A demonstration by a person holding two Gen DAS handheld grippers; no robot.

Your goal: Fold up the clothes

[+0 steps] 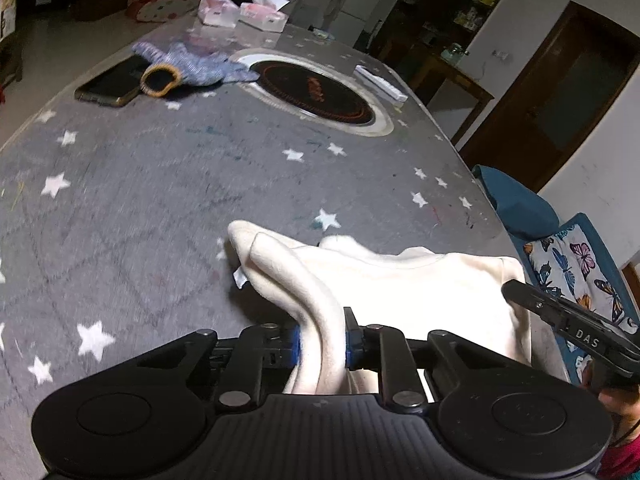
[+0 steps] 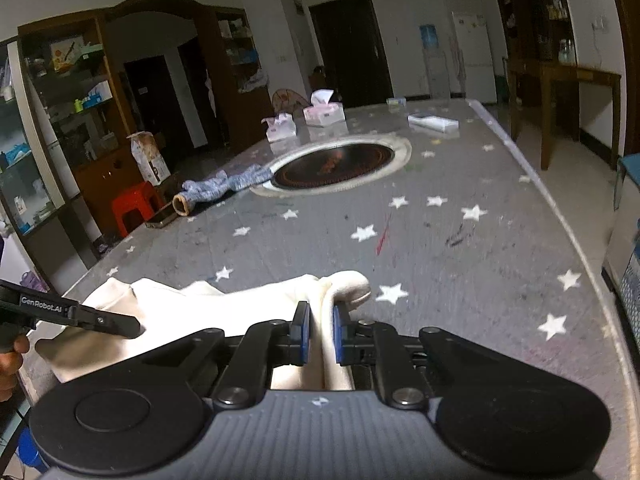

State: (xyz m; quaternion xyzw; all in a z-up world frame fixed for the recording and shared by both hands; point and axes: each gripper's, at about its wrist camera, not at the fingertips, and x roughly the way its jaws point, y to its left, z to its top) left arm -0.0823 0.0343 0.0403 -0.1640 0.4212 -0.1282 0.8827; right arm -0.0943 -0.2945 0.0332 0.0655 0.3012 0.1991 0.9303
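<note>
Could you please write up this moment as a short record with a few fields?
Surface: grey star-print table cover
Garment: cream garment, bunched at the near edge
Left hand-held gripper: shut on a fold of the garment
Right hand-held gripper: shut on another fold
Also on table: blue knitted sock, phone, round inset hotplate, tissue packs
Fold status: not yet folded flat

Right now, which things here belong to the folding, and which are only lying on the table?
For the folding:
- cream garment
- left gripper, shut on it
- right gripper, shut on it

Only lying about:
- blue knitted item
- phone
- tissue packs
- white box
</note>
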